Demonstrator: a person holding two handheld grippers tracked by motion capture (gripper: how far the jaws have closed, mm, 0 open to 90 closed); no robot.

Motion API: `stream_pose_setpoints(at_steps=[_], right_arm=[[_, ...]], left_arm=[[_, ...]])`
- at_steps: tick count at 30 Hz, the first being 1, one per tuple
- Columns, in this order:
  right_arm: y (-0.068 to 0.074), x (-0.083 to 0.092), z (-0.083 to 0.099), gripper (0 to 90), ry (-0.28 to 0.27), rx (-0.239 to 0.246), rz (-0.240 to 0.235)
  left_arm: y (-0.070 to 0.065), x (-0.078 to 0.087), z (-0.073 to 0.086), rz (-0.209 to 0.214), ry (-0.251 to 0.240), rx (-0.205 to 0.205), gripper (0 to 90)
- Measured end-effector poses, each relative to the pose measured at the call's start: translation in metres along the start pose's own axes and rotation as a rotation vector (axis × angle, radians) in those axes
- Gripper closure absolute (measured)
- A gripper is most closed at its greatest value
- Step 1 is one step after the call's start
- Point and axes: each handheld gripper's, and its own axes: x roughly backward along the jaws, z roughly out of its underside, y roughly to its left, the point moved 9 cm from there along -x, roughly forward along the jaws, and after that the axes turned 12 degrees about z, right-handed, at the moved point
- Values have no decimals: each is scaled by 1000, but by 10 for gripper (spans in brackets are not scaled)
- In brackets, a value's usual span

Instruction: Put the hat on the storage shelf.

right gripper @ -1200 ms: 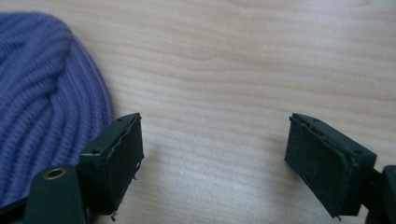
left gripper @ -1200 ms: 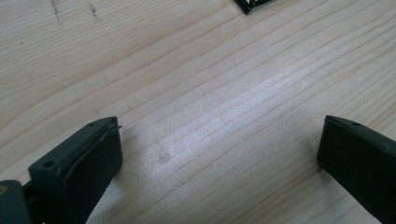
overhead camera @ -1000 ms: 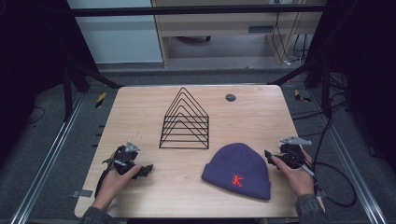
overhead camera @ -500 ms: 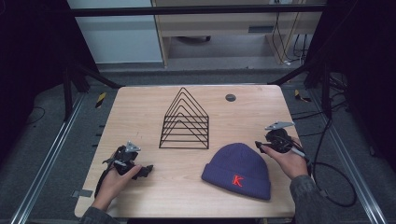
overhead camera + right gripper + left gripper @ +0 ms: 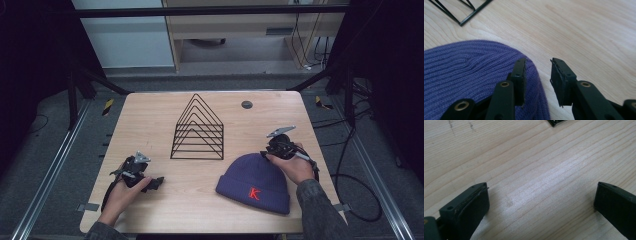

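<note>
A wooden table (image 5: pixel 150 120) is standing on a grey floor, with a black wire rack (image 5: pixel 198 129) of nested triangular frames sitting upright near its middle. A small dark round disc (image 5: pixel 246 104) is lying near the far edge, well apart from the rack. In front and to the right of the rack, a purple knitted beanie (image 5: pixel 255 182) with a red letter K is lying flat. The right gripper (image 5: pixel 278 147) is hovering at the beanie's far right edge, its jaws having just been closing; whether they are pinching the knit cannot be told from here. The left gripper (image 5: pixel 150 182) is resting on bare wood near the table's left front, well apart from the beanie.
</note>
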Motion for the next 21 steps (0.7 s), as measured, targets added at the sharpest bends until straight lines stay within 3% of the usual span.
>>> stream_pose_setpoints(at_steps=[7,12,21], right_arm=[[11,-17,6,591,74,11,-22],[14,-20,9,590,86,6,-21],[19,-19,11,728,108,-5,-41]], left_arm=[[0,0,0,6,3,-3,0],[0,-1,-1,6,2,-3,0],[0,-1,-1,7,3,-2,0]])
